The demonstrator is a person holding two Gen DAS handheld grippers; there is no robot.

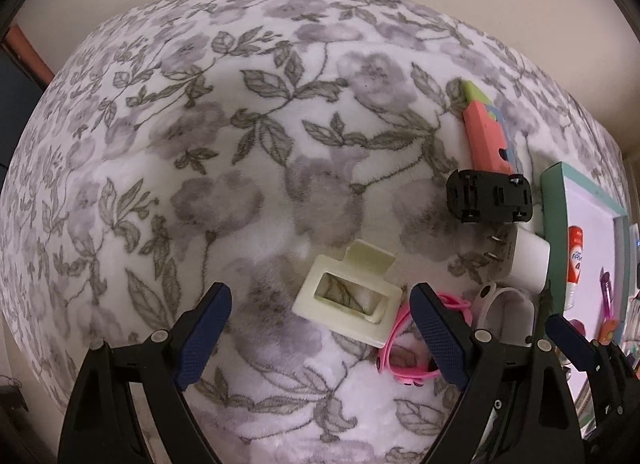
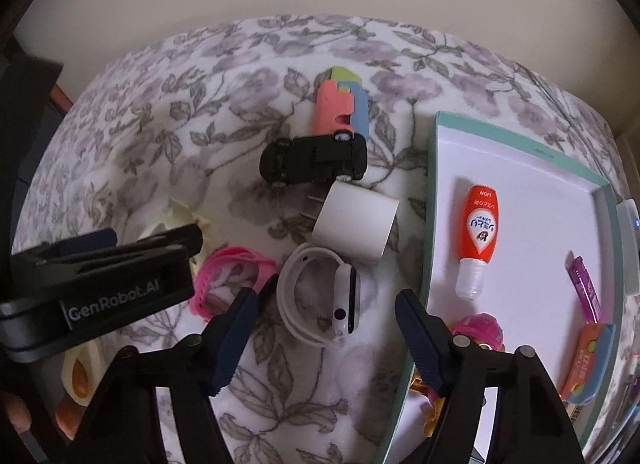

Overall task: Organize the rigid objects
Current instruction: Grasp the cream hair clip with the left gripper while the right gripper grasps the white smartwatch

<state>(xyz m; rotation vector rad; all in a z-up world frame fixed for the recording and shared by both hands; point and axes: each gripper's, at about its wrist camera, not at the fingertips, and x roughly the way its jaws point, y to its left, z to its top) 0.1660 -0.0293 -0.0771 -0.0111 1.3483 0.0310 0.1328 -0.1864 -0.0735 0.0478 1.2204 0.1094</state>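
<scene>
Both grippers are held open, empty: left gripper (image 1: pixel 320 328) over the holder (image 1: pixel 347 296), right gripper (image 2: pixel 326 334) around the watch (image 2: pixel 320 298), left of the tray (image 2: pixel 434 200). Risk: the loose strap is snagged or slips.

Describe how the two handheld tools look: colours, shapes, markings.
Both match: the left tool and right tool have black plastic bodies splaying into two angled fingers, tipped with dark blue ribbed pads and small silver pivot pins. The right wrist view shows the left one's side printed "GenRobot.AI" in white. No cables show.
</scene>
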